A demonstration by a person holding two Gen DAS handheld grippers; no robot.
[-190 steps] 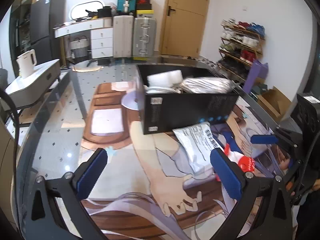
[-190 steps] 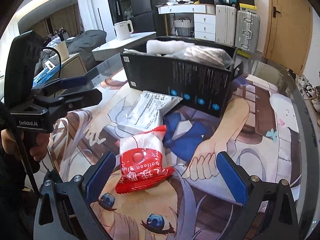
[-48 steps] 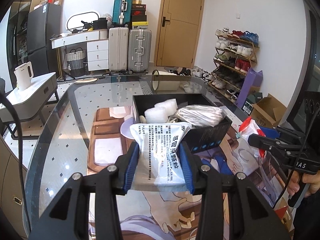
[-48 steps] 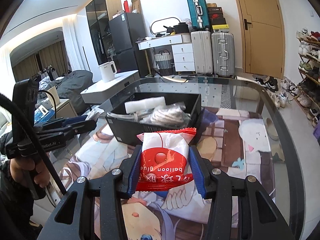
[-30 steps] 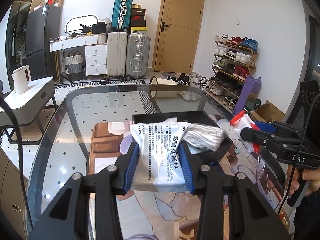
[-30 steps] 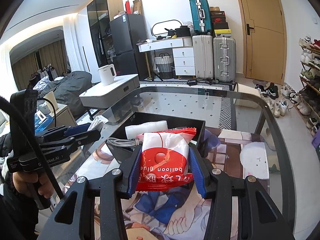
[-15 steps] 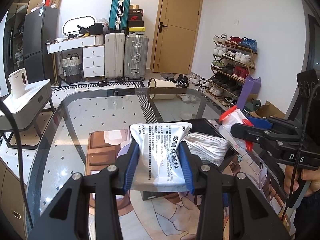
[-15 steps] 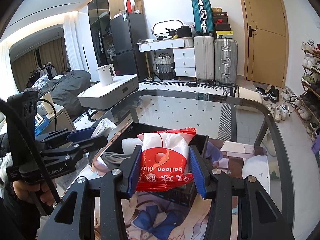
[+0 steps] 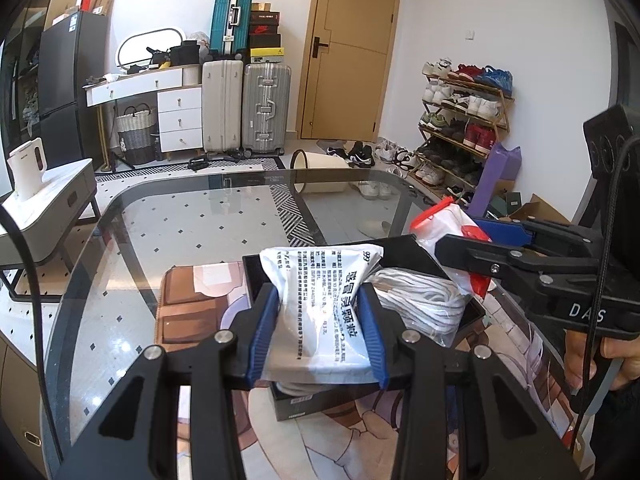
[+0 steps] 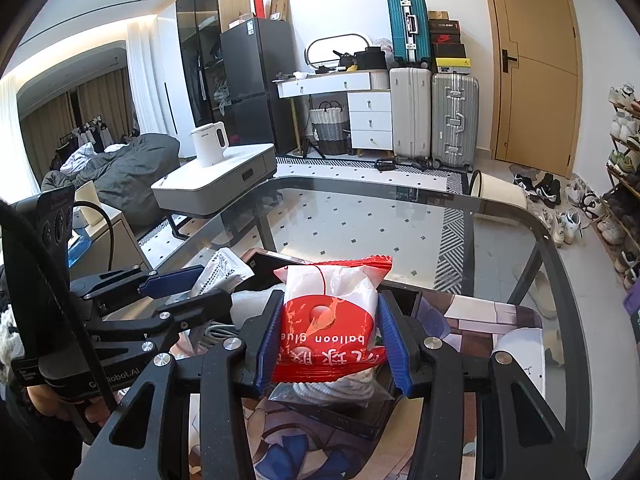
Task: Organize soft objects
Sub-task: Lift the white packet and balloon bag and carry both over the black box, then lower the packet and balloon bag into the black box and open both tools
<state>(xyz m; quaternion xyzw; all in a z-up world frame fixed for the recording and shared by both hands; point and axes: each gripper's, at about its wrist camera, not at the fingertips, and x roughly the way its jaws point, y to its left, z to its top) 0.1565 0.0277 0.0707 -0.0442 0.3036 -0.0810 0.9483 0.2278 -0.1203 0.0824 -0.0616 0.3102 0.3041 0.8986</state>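
Observation:
My left gripper [image 9: 318,334] is shut on a white printed pouch [image 9: 320,304] and holds it over the near side of the black box [image 9: 416,254]. My right gripper [image 10: 330,336] is shut on a red and white balloon glue packet [image 10: 330,320] above the same box [image 10: 404,300]. The packet also shows in the left wrist view [image 9: 448,236], over the box's right side. A clear bag of white cord [image 9: 416,300] lies in the box. The left gripper [image 10: 176,284] with the pouch [image 10: 222,270] shows in the right wrist view.
The box stands on a glass table [image 9: 180,220] with an anime print mat [image 9: 352,440]. A white side table with a kettle [image 9: 28,168] stands to the left. Suitcases [image 9: 244,108] and a shoe rack [image 9: 460,120] line the far walls.
Both grippers have moved forward, each carrying its packet, and now hang right above the box. Several seconds ago both were open with the packets lying on the mat.

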